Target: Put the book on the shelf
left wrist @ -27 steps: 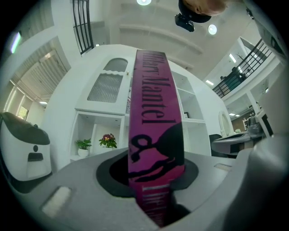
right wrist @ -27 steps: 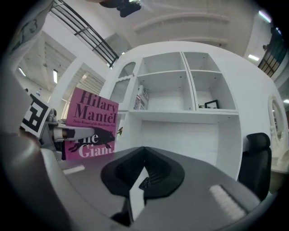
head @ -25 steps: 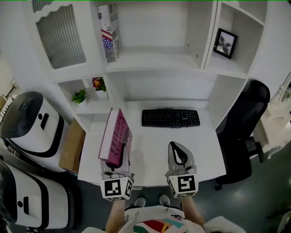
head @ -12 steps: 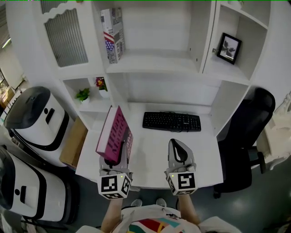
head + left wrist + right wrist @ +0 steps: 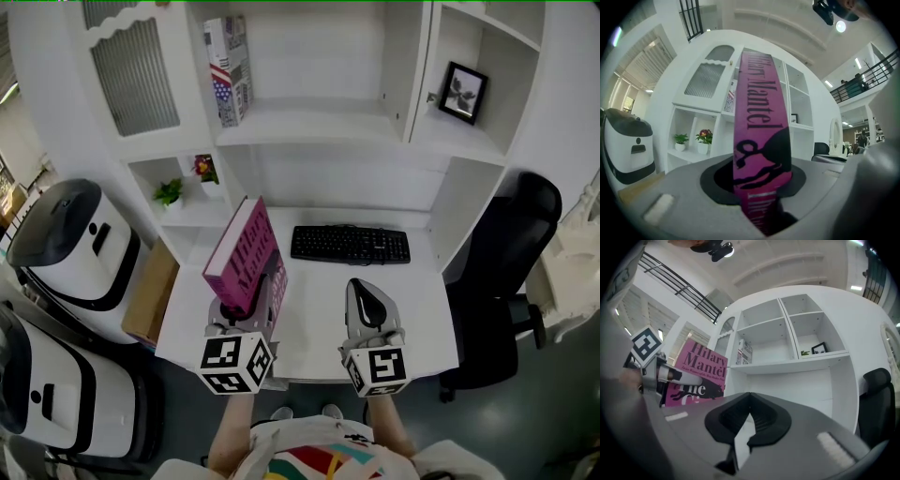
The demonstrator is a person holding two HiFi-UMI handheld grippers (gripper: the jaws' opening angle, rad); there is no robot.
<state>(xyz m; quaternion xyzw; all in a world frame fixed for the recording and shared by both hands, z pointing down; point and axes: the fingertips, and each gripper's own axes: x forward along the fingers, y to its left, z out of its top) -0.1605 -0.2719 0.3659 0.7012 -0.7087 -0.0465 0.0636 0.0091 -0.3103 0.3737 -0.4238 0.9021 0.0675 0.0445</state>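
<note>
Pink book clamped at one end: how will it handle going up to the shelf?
Probably stiff: the pink book juts out straight, unsagging. Thick, so likely heavy; gripped at one end by the left gripper, it may pivot.

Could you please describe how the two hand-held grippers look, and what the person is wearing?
The left gripper and the right gripper both have light grey shells with black padded jaws. At its rear, each carries a white cube with black square markers. No cables show. The person wears a white shirt printed in red, green and yellow.
</note>
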